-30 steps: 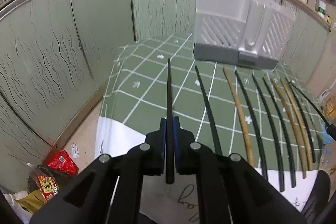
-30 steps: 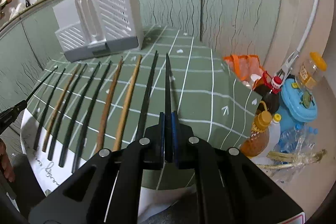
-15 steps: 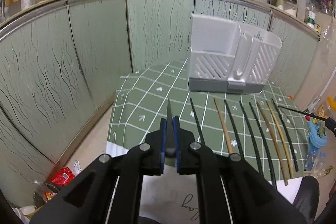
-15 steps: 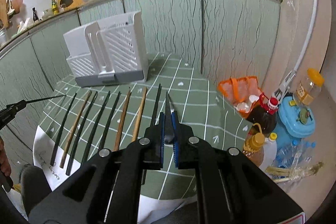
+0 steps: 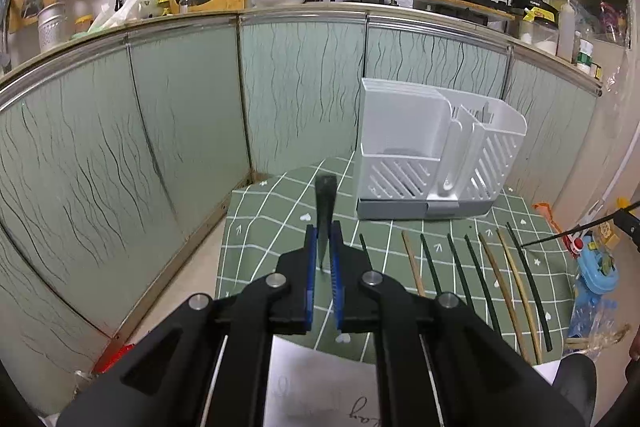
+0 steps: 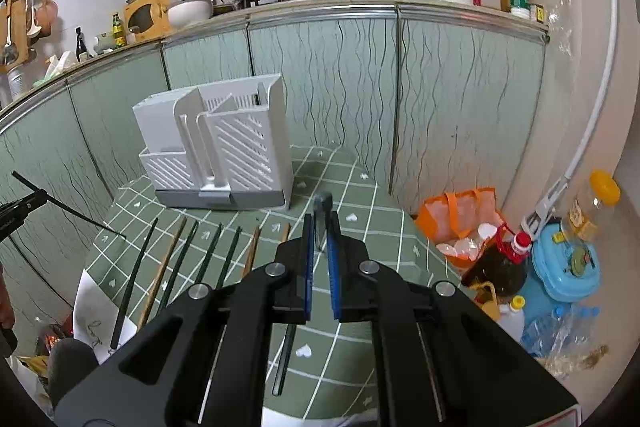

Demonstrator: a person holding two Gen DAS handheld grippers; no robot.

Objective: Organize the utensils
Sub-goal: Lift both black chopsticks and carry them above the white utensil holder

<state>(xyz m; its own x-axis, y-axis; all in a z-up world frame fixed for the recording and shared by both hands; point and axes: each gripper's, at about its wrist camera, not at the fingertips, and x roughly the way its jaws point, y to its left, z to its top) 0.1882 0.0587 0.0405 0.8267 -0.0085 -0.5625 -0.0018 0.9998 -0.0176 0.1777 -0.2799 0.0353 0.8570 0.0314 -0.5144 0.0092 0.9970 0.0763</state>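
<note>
My left gripper is shut on a black chopstick, held above the green checked table and pointing toward the camera. My right gripper is shut on another black chopstick, also lifted. Several black and wooden chopsticks lie in a row on the table; they also show in the right wrist view. A white slotted utensil holder stands at the table's far side; it also shows in the right wrist view. The right gripper's chopstick shows at the right edge.
Green patterned cabinet doors surround the table. Bottles, an orange bag and a blue container sit on the floor to the right. White paper lies at the table's near edge. Red packaging lies on the floor left.
Both grippers have lifted their chopsticks off the table and risen; the views tilted up so the holder and counter show more.
</note>
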